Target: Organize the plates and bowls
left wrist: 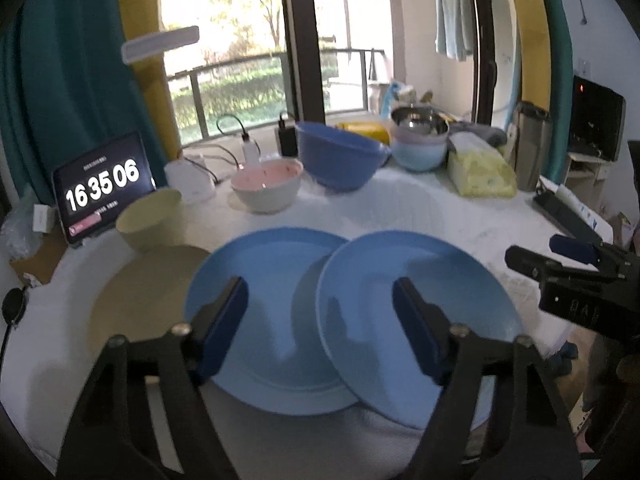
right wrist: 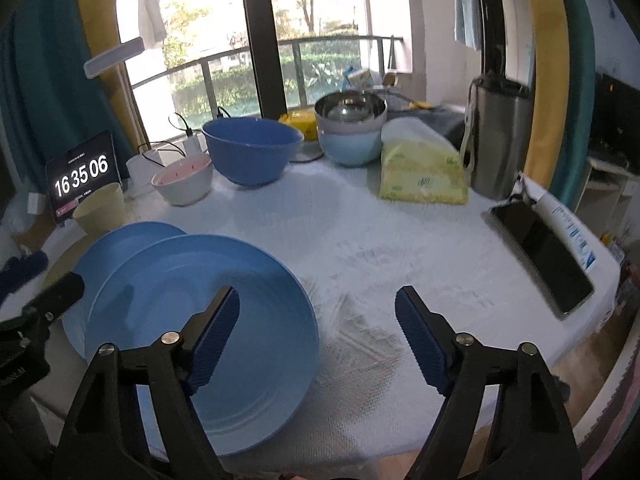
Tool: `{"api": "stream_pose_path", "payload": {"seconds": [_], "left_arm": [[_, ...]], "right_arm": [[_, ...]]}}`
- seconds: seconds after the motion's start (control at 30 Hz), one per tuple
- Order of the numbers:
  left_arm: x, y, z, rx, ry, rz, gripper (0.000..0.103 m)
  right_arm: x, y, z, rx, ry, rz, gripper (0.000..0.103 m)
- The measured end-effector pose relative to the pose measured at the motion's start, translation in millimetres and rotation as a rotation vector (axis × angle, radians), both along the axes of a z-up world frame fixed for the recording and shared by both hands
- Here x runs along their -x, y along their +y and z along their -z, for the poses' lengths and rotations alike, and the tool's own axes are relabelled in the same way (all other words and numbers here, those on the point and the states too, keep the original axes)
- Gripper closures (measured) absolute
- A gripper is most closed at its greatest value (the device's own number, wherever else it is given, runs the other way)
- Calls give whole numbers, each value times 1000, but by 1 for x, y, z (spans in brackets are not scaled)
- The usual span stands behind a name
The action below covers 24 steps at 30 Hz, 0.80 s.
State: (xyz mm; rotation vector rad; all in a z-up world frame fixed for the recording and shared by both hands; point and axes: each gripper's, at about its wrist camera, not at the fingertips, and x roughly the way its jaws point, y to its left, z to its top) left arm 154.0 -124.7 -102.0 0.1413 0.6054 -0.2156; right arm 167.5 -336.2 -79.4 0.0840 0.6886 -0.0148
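Blue plates overlap at the near table edge, the right plate (left wrist: 416, 312) lapping over the left plate (left wrist: 264, 320), so with our left gripper (left wrist: 320, 320) and right gripper (right wrist: 318, 328) both agape and empty, we pinch a rim squarely.

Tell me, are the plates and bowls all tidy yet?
Not yet, it looks barely started. Done: only a steel bowl sits nested in a light blue bowl. In hand: nothing; the left gripper and right gripper are open above the two overlapping blue plates. Left: those plates, a tan plate, a yellow bowl, a pink-lined bowl and a big blue bowl.
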Motion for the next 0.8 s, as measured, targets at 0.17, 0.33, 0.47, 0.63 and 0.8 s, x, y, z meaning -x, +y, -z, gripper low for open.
{"api": "stream_pose_path", "payload": {"seconds": [0.17,0.33,0.47,0.63,0.8], "left_arm": [[-10,-6,12,-9,48,5,41],[-19,-8,21,-17,84,5,47],[-25,-10,28,-17,113,6,53],[-29,-14,36,-27,146,13,59],[-30,-17,40,-31,159,21,60]], "right_arm": [[-15,-4,12,-18,47,-14,31],[-24,-6,23,-42,84,-26,39],[-29,-6,29,-55,103,-32,49],[-34,-6,39,-60,133,-44,60],[-35,-5,43,-67,145,-41,62]]}}
